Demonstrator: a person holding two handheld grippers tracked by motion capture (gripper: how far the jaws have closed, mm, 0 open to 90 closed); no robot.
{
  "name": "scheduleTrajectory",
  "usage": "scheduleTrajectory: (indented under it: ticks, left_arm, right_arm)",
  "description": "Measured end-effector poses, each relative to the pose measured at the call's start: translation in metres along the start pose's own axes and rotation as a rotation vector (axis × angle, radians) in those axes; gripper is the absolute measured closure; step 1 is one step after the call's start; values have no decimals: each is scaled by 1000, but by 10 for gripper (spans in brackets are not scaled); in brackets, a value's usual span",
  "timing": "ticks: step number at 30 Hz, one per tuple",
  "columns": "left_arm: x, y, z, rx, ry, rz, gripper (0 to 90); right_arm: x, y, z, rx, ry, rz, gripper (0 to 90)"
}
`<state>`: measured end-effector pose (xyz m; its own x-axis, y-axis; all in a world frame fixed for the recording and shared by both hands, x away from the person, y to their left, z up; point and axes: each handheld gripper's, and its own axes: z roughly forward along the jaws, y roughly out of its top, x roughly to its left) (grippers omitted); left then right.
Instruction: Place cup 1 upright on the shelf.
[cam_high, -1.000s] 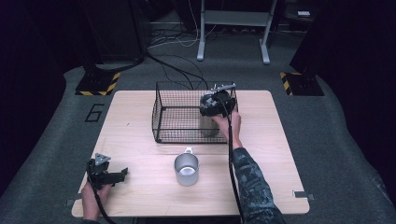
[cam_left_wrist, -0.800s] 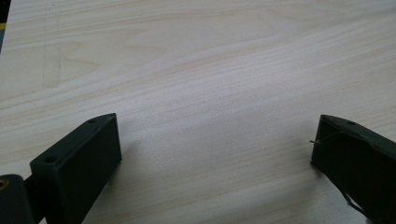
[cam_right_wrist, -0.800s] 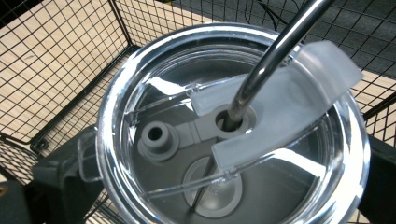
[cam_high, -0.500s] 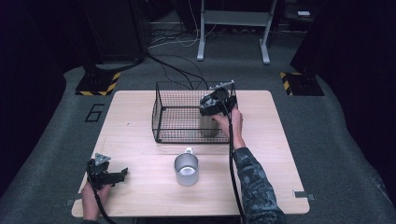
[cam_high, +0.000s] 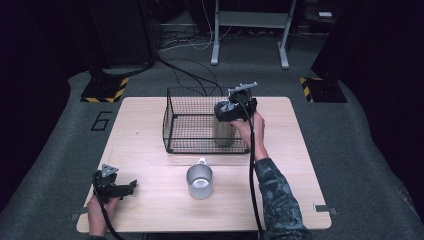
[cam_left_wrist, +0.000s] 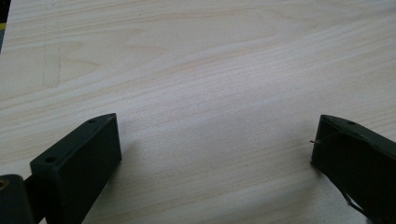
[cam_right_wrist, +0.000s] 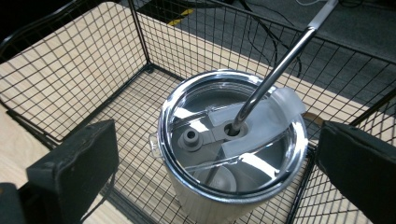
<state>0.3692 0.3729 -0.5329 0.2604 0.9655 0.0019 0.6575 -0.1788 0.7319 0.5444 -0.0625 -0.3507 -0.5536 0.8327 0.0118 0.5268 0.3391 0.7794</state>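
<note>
A lab or recording studio: a pale wooden counter (cam_high: 150, 150) stands on grey carpet (cam_high: 370, 150) amid dark surroundings, with hazard-striped stand bases (cam_high: 105, 90), loose floor cables (cam_high: 185, 70) and a white equipment frame (cam_high: 250, 30).

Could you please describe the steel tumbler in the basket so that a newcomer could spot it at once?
Find the black wire basket at the far middle of the wooden table. The tumbler stands in its right corner, under the right tool. Unlike the open handled mug outside the basket, it has a clear lid and metal straw.

Steel tumbler (cam_right_wrist: 232, 154) with clear lid and metal straw (cam_right_wrist: 275, 70), upright inside wire basket (cam_high: 190, 122), right corner.
</note>
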Motion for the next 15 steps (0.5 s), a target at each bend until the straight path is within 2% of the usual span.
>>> scheduleTrajectory:
  ticks: [2,3,4,6,8,15]
  left_arm:
    - [0,0,0,0,0,1,13]
    - [0,0,0,-1,0,1,13]
    - [0,0,0,-1,0,1,13]
    - [0,0,0,0,0,-1,13]
    - [0,0,0,0,0,-1,12]
    - [1,0,0,7,0,9,12]
  right_arm:
    - [2,-1,-6,-8,3,0,0]
    - [1,-2,-10,-15,9,-21,0]
    - [3,-3,-13,-18,12,-8,0]
    - [3,-5,-18,-24,15,-34,0]
    - [6,-9,-25,-31,15,-40,0]
    - [12,-31,-49,-52,26,-81,0]
